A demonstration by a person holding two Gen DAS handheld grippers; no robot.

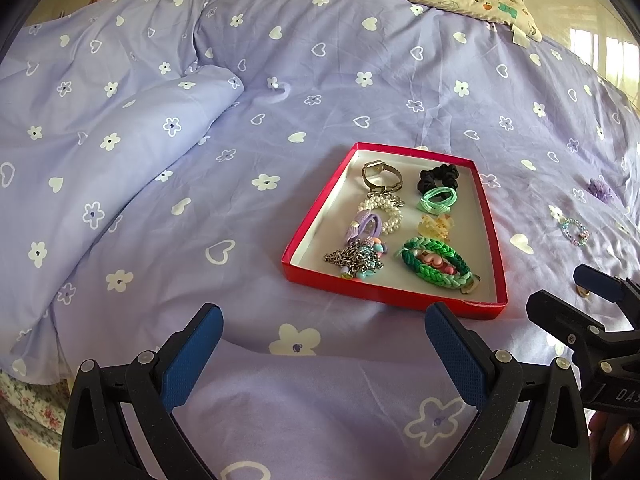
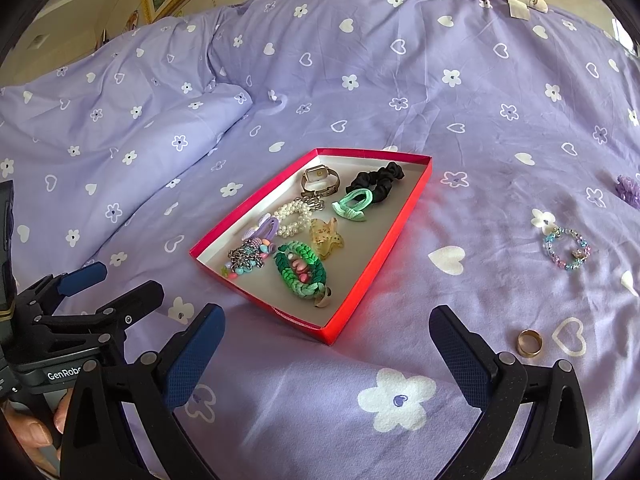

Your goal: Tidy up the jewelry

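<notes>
On the purple bedspread (image 2: 460,92) sits a red tray (image 2: 384,248), already loaded with a watch (image 2: 320,180), a black scrunchie (image 2: 376,180), a pearl bracelet (image 2: 294,216), a green braided band (image 2: 302,270) and other small pieces; three things lie loose off to its right: a gold ring (image 2: 529,343), a beaded bracelet (image 2: 567,249) and, farther out, a purple piece (image 2: 628,190) too blurred to name; both tools hover over the near part of the cloth with nothing between their pads: the right gripper (image 2: 326,354) stands wide open, and the left gripper (image 1: 324,348) is spread just as wide and empty; the ring lies just beside the right gripper's right finger (image 2: 464,360), ahead and slightly to the right, resting on its side so the hole faces roughly up; the right hand is clearly the nearer one, since the tray and the other tool lie between the left gripper and the loose pieces; the likely next move is a short shift rightward and down onto the ring; the right wrist view shows the ring whole and the beaded bracelet sharply, while the left wrist view shows only a sliver of the ring behind the right tool's finger and the bracelet small at the edge, but gives the squarer look into the tray
</notes>
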